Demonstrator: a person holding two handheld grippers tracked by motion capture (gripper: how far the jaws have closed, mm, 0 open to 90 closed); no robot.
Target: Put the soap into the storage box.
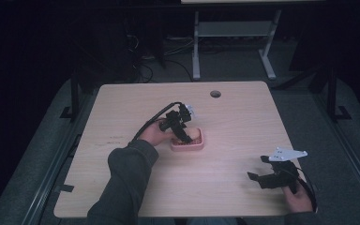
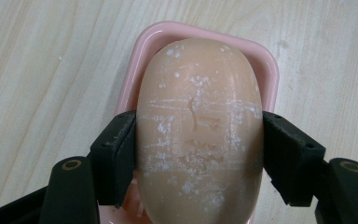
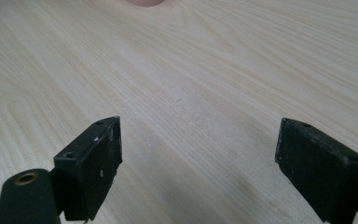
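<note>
1. My left gripper point(image 2: 198, 154) is clamped on the bar of soap point(image 2: 199, 130); in the left gripper view both black pads point(image 2: 116, 154) press flat against the bar's long sides, one on each side.
2. The soap is peach-coloured and oval, its top scuffed with white scratches and specks. It sits in the pink soap dish point(image 2: 158, 35), whose rounded rim shows beyond the far end of the bar and along its left side.
3. From the high view, I see the left gripper point(image 1: 183, 133) angled down over the soap dish point(image 1: 187, 145), near the middle of the table point(image 1: 225, 178), with my left hand point(image 1: 157, 133) behind it and the grey sleeve point(image 1: 126, 183) running back to the near edge.
4. A black cable point(image 1: 154, 117) arcs up from the left gripper and back toward the hand.
5. My right gripper point(image 3: 198, 163) stands wide apart and holds nothing; in the right gripper view only bare pale wood lies between the jaws.
6. In the high view the right gripper point(image 1: 265, 171) rests low at the near right corner of the table, well apart from the dish, its jaws pointing left, a grey three-cornered plate point(image 1: 288, 153) on top and my right hand point(image 1: 300, 199) behind it.
7. A round hole point(image 1: 215, 93) is at the table's far edge.
</note>
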